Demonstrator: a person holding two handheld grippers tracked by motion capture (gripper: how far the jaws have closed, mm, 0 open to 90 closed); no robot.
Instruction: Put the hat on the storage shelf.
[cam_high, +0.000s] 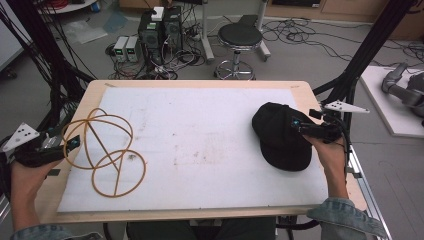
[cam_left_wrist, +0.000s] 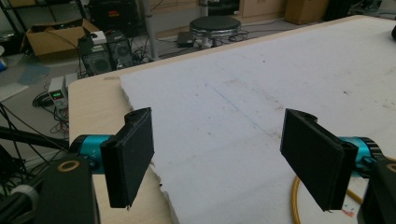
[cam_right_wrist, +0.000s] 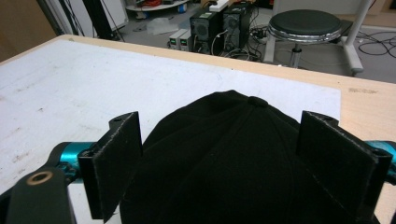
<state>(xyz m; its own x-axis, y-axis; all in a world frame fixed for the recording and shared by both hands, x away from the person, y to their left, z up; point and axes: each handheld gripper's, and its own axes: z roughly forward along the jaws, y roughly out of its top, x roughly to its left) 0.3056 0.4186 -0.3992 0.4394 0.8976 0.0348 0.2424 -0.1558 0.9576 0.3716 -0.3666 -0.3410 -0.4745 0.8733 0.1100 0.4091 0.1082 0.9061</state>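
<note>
A black cap (cam_high: 280, 137) lies on the right side of the white foam board (cam_high: 200, 145). My right gripper (cam_high: 296, 123) hovers at the cap's right edge, held by a hand in a denim sleeve. In the right gripper view its jaws stand wide, with the cap's crown (cam_right_wrist: 224, 154) between and below them, and the right gripper (cam_right_wrist: 222, 121) is open. A tan hoop frame (cam_high: 105, 150) of crossed rings lies at the board's left. My left gripper (cam_high: 74, 141) sits just left of it, open (cam_left_wrist: 217, 116) over bare board, with a piece of the hoop (cam_left_wrist: 295, 200) at the lower right.
The board rests on a wooden table (cam_high: 200, 84). Behind the table on the floor stand a black stool (cam_high: 240, 37), computer towers (cam_high: 160, 27), small power units (cam_high: 127, 47) and many cables. A grey robot arm (cam_high: 405, 85) lies on a white platform at the right.
</note>
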